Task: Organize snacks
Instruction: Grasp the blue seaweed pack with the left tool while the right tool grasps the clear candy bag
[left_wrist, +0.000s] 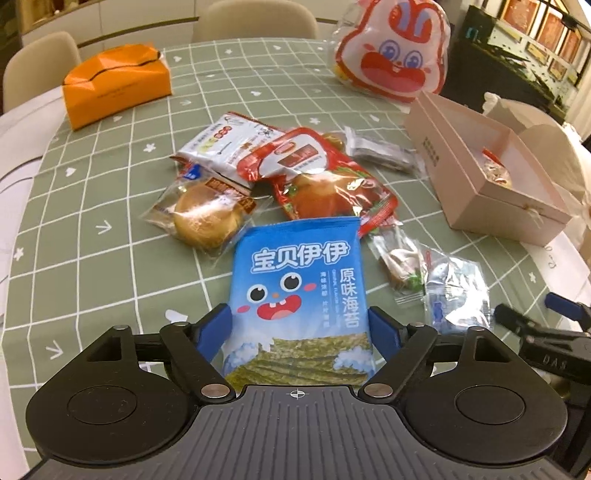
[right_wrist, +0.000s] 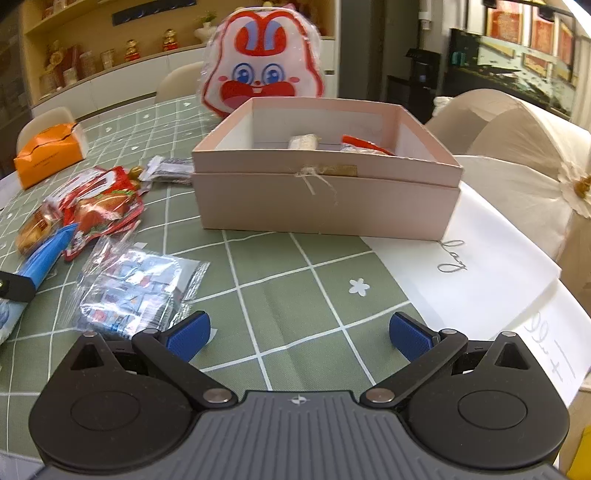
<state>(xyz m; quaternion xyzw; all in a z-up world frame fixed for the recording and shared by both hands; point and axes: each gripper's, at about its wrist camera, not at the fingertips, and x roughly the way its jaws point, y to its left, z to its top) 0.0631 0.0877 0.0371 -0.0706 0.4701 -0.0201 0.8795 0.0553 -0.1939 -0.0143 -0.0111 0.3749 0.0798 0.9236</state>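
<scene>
The blue seaweed packet (left_wrist: 299, 295) lies flat on the green checked tablecloth (left_wrist: 110, 192), its lower end between the blue pads of the left gripper (left_wrist: 301, 326), whose jaws stand wide apart with the pads beside the packet's edges, not clearly pressing it. The packet is sky blue with a cartoon face, round eyes and an open red mouth, above a picture of green seaweed sheets; large white characters read 宝贝伊伊, with 原味海苔 running down its right side. Just beyond it lie a clear-wrapped bun (left_wrist: 205, 218), a red packet (left_wrist: 332, 188) and a white-and-red packet (left_wrist: 225, 144), heaped together. To the right sit small clear-wrapped sweets (left_wrist: 458, 291). The right gripper (right_wrist: 299, 334) hovers over bare cloth with its jaws spread and nothing between them, facing the open pink box (right_wrist: 325, 199), which holds a few wrapped items. A rabbit-faced bag (right_wrist: 264, 74) stands behind the box, and an orange tissue box (left_wrist: 114, 83) rests at the far left.
</scene>
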